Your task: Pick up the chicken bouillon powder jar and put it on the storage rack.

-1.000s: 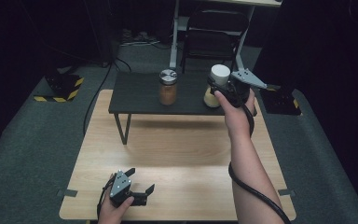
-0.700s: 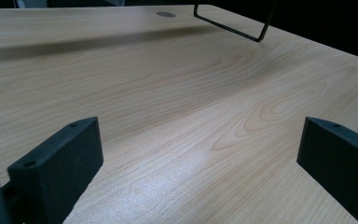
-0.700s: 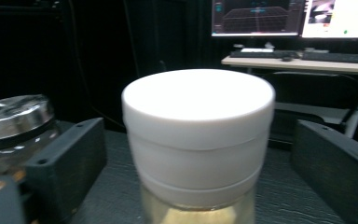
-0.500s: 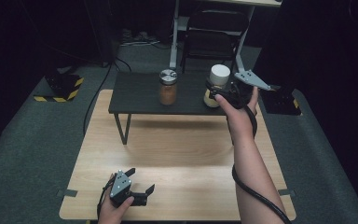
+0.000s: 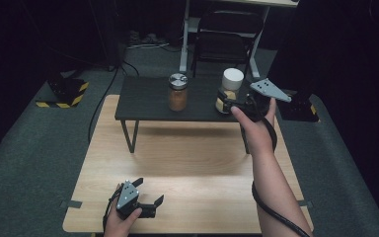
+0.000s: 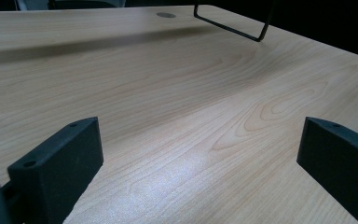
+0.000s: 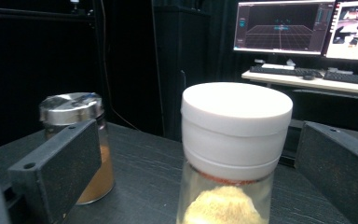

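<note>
A clear jar with a white lid [image 5: 232, 88] and yellow contents stands on the right part of a low black shelf [image 5: 145, 103]. My right gripper [image 5: 225, 102] is at its lower body. In the right gripper view the white-lidded jar [image 7: 235, 140] sits between the two jaws of my right gripper [image 7: 198, 158], which is open, with a gap on each side. A second jar with a silver lid [image 5: 177, 92] and orange-brown powder stands to its left, also the silver-lidded jar [image 7: 74, 126]. My left gripper [image 5: 149, 191] rests open near the front of the wooden table [image 5: 192, 158], and the left gripper [image 6: 200, 144] holds nothing.
The black shelf stands on thin metal legs [image 6: 233, 25] at the wooden table's far side. Behind it are a folding chair [image 5: 222, 44] and a desk with monitors [image 7: 279, 25]. A yellow-and-black striped block [image 5: 61, 96] lies on the floor at left.
My right gripper has edged slightly left, closer around the white-lidded jar. The left gripper has stayed where it was.
</note>
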`<state>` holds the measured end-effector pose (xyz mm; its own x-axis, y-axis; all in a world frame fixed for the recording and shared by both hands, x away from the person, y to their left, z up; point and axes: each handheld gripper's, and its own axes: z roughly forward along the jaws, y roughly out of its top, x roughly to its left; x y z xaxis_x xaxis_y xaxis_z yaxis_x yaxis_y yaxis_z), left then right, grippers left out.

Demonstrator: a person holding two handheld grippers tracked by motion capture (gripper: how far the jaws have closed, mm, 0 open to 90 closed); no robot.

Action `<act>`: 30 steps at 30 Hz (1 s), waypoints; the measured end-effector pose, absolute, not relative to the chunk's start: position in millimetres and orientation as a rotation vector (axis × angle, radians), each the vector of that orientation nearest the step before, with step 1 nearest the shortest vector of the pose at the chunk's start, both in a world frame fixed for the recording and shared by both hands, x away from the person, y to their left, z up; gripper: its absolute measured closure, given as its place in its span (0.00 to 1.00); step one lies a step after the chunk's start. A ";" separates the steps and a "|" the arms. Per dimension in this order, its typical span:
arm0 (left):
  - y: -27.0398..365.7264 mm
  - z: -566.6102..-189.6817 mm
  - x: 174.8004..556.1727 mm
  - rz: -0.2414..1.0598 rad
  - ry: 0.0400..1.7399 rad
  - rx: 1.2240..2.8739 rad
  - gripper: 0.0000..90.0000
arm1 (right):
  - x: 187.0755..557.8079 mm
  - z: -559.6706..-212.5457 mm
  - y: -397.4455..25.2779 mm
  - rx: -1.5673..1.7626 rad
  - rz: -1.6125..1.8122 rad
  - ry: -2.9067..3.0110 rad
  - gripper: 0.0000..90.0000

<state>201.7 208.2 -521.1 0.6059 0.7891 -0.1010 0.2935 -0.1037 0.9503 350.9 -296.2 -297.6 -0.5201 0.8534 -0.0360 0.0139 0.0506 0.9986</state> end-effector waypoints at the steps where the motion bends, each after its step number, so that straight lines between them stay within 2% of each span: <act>1: 207.9 -521.1 201.5 0.537 0.904 1.677 0.00 | 349.2 -298.3 -297.1 0.880 1.553 1.643 0.00; 17: 207.1 -520.6 201.4 0.539 0.907 1.680 0.00 | 317.2 -311.8 -306.3 0.795 1.596 1.664 0.00; 30: 206.2 -520.3 201.1 0.546 0.903 1.685 0.00 | 291.6 -335.7 -317.2 0.760 1.615 1.681 0.00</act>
<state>201.1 206.2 -520.3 0.6043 0.7919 -0.0880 0.2896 -0.1154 0.9502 291.6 -317.2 -335.7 -0.6010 0.7958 -0.0743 -0.0427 0.0608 0.9972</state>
